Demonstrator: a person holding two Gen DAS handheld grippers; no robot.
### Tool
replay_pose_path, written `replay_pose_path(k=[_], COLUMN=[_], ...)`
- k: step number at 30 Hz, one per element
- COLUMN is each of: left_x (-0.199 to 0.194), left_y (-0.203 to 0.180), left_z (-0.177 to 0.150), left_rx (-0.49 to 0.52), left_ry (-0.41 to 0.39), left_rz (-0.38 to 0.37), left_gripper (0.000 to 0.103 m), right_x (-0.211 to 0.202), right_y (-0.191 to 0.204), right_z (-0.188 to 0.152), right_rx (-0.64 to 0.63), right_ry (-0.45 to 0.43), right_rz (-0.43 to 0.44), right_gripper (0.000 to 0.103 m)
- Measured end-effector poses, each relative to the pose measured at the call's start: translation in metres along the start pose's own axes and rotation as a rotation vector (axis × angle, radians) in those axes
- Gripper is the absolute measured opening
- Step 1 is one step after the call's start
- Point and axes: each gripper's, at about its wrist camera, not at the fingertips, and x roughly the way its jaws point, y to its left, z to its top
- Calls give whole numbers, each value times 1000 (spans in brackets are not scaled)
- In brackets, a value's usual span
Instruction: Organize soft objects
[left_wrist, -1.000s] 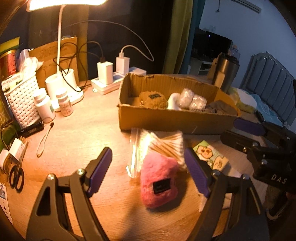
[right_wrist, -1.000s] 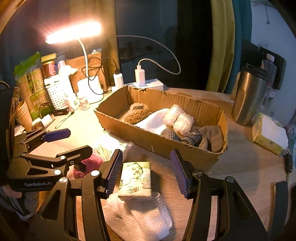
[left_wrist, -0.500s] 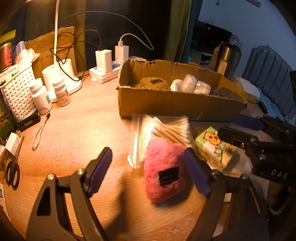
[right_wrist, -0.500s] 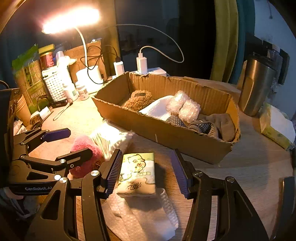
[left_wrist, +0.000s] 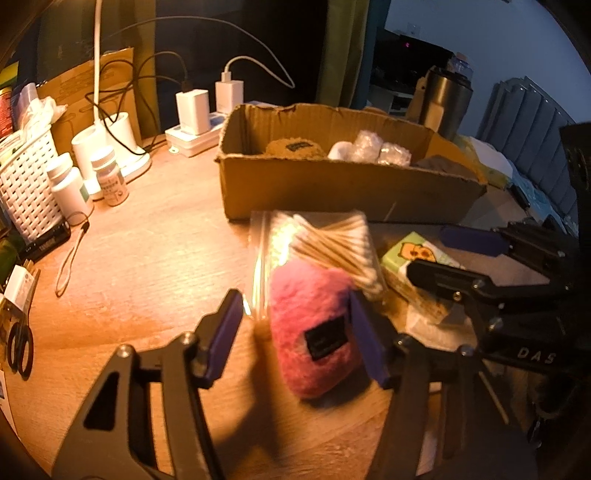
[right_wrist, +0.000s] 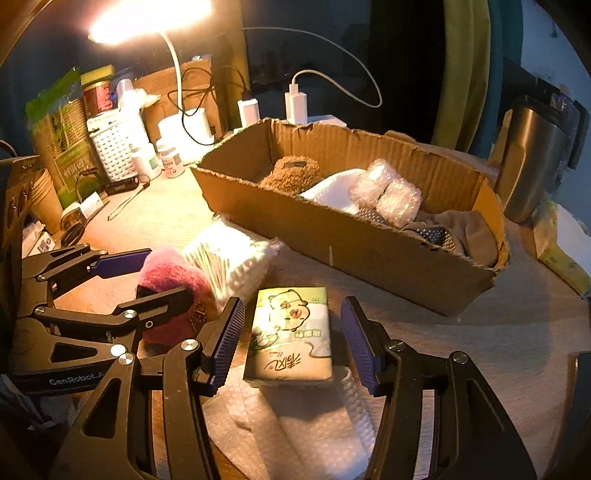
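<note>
The pink pouch (left_wrist: 314, 332) is straddled by the left gripper (left_wrist: 295, 332), jaws parted. Only the right wrist view shows the tissue pack (right_wrist: 291, 332) bracketed, ungripped, by the spread right gripper (right_wrist: 291, 343). A cardboard box (right_wrist: 369, 251) is seen on the lamplit wooden desk (left_wrist: 147, 251).

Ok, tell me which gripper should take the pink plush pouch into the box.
Left. The left gripper already straddles the pink plush pouch, jaws open, one pad touching it. The right gripper is open around the tissue pack instead.
</note>
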Motion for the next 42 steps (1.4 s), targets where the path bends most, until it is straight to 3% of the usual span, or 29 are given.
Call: replay_pose_path(k=[6,12,16,20,42], left_x=[0,-1,-2,-4,-41], left_y=[-1,-1,-3,-3,-15], left_z=[-6,-8,-9,-9,15], left_rx=[-2,-4,1,-5,19], left_ry=[17,20,17,11,-117], left_rz=[-16,-34,-49,-62,-90], left_gripper=[58,44,40,36,35], right_x=[5,9,10,6,-41], right_y=[3,4,5,5,-16], right_z=[-4,-6,-7,-7,8], right_rx=[-4,-8,-25,-31,-14], right_ry=[20,37,41,28,-105], right_rz=[10,8,8,14,-31], right_gripper=[57,57,48,48,48])
